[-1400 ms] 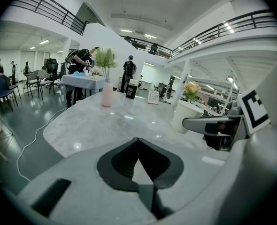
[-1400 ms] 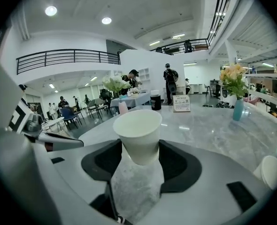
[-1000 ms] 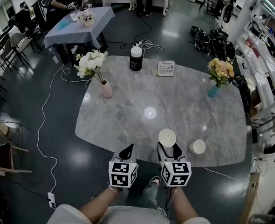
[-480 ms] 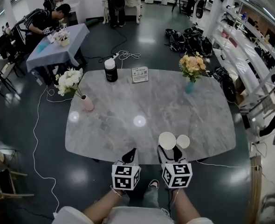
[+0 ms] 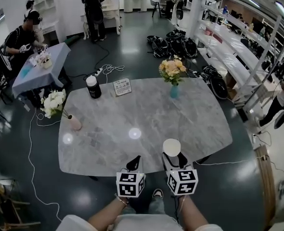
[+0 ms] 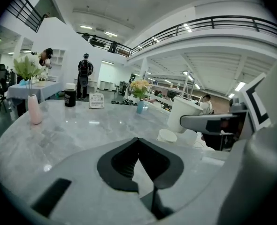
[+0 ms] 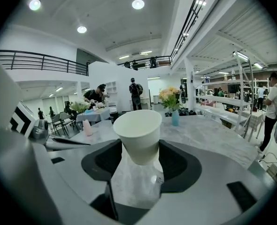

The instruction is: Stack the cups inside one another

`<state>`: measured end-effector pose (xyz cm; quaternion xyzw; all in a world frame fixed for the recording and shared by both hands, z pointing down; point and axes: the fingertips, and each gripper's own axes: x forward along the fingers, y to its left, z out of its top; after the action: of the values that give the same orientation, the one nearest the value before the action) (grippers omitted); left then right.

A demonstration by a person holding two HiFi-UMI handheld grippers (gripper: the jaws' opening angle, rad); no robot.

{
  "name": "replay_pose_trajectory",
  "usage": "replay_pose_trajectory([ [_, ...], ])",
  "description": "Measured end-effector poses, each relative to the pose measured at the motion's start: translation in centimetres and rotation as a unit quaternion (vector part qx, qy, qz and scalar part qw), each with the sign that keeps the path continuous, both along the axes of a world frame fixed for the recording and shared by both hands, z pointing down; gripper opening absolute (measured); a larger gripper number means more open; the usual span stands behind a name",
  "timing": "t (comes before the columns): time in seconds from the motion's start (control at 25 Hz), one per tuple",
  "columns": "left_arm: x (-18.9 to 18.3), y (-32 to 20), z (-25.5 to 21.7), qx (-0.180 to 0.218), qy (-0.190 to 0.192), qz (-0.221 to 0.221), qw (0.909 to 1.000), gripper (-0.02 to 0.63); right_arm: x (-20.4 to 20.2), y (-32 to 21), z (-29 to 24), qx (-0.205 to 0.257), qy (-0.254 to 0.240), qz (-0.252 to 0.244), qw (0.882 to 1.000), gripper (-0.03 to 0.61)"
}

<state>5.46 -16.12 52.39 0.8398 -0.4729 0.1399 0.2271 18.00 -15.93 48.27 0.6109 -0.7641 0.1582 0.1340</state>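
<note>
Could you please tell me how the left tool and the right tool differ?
The right tool grips an upright white cup; the left tool holds nothing. The right tool's jaws stand apart around the cup; the left tool's jaws meet at their tips. Both carry a marker cube.

The person's bare left forearm and bare right forearm reach forward side by side, both grippers level and close together. The grey left two-jaw gripper with black pads has its jaws closed tip to tip on nothing. The matching right gripper clamps the lower wall of an upright white paper cup.
</note>
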Motion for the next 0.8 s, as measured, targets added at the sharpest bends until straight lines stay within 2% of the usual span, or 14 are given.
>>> replay_pose_trajectory([
  [0.4, 5.1, -1.0, -0.5, 0.010, 0.002, 0.052, 0.9986, -0.003, 4.3, 0.5, -0.2, 0.004, -0.003, 0.044, 0.999, 0.244],
  [0.8, 6.8, -2.0, 1.5, -0.012, -0.012, 0.057, 0.9983, -0.003, 5.5, -1.3, 1.9, -0.010, -0.020, 0.045, 0.999, 0.244],
])
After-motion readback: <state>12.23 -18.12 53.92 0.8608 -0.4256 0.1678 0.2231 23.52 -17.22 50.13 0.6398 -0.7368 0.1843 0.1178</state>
